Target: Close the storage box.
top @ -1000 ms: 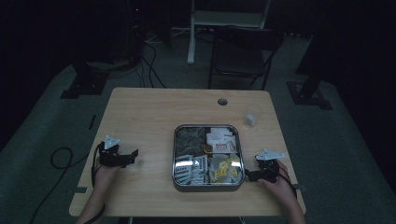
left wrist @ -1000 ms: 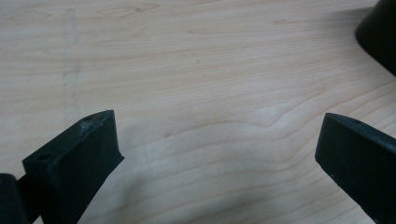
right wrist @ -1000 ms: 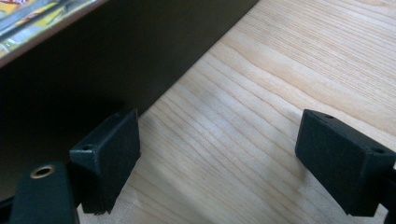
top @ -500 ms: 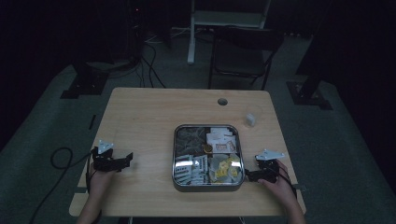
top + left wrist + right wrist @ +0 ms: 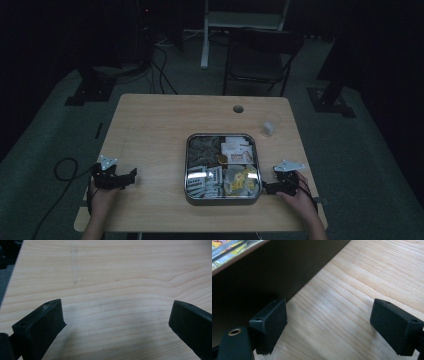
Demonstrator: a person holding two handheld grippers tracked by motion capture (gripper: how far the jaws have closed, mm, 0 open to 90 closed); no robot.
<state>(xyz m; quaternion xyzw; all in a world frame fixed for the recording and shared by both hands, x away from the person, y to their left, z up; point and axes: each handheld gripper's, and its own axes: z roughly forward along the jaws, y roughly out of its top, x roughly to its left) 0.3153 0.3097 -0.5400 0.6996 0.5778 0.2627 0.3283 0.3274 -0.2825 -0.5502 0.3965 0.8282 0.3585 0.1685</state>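
A square metal tray [image 5: 186, 170] sits on the wooden table [image 5: 160, 125], holding several small packets: white ones at the back right, yellow ones [image 5: 242, 179] at the front right. My left gripper [image 5: 131, 176] rests near the table's front left, well clear of the tray. In the left gripper view it [image 5: 117, 306] is open over bare wood with nothing between its fingers. My right gripper [image 5: 266, 188] lies just right of the tray's front corner. In the right gripper view it [image 5: 329, 306] is open, empty, its left finger [image 5: 270, 322] close beside the tray's dark wall [image 5: 274, 270].
A small clear cup [image 5: 270, 125] stands at the table's back right, near a round cable hole [image 5: 238, 108]. Beyond the table stand a dark chair [image 5: 260, 60] and equipment stands, with cables on the floor.
My left gripper has drifted a little toward the table's near left edge. The right gripper and tray have stayed put.
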